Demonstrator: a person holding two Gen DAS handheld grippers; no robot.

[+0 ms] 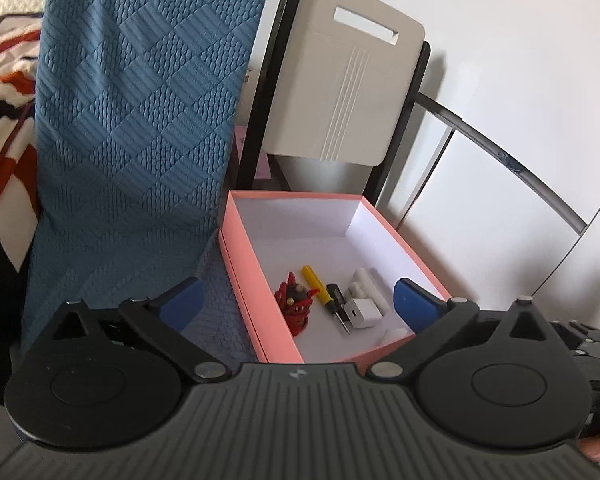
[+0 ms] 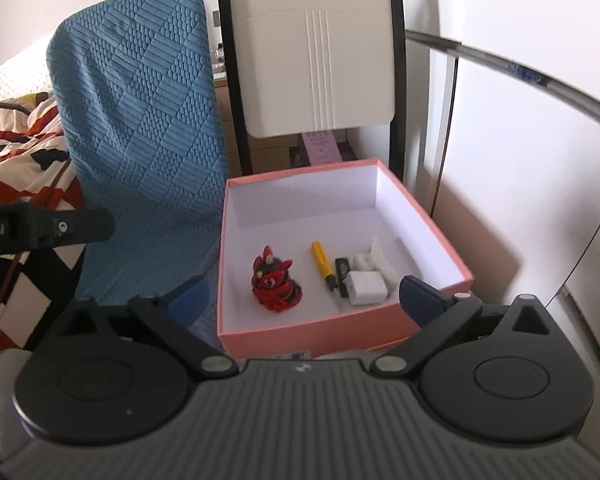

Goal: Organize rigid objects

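Since every small item already lies inside the pink box (image 2: 340,334), handling is a matter of light, stiff pieces that need little squeeze. Leftmost on the box floor stands the red figurine (image 2: 275,285), upright and knobbly; it looks light and perhaps brittle at its horns, so I would take it low across the body. Just to its right lies the yellow screwdriver (image 2: 325,265), slim, hard and likely to roll; the handle gives the best hold, across its width. Next comes a small black piece (image 2: 342,270), touching or nearly touching the white charger (image 2: 366,288), a smooth cube that may slip, so flat faces should meet the pads squarely. Behind the charger sits a white lumpy thing (image 2: 370,258); I cannot tell what it is. Both tongs are released with nothing between the fingers: the left gripper (image 1: 298,304) spreads wide over the box's near left corner, and the right gripper (image 2: 306,298) spreads wide over its near wall. The box is thin card, light and easily shoved, and it rests partly on a blue quilted cover (image 2: 140,120) that drapes up behind at left, soft footing that could let it tilt. Left of that lies patterned bedding (image 2: 16,148). Behind the box stands a chair (image 2: 316,56) with a pale back, and white wall panels (image 2: 520,160) close the right side.
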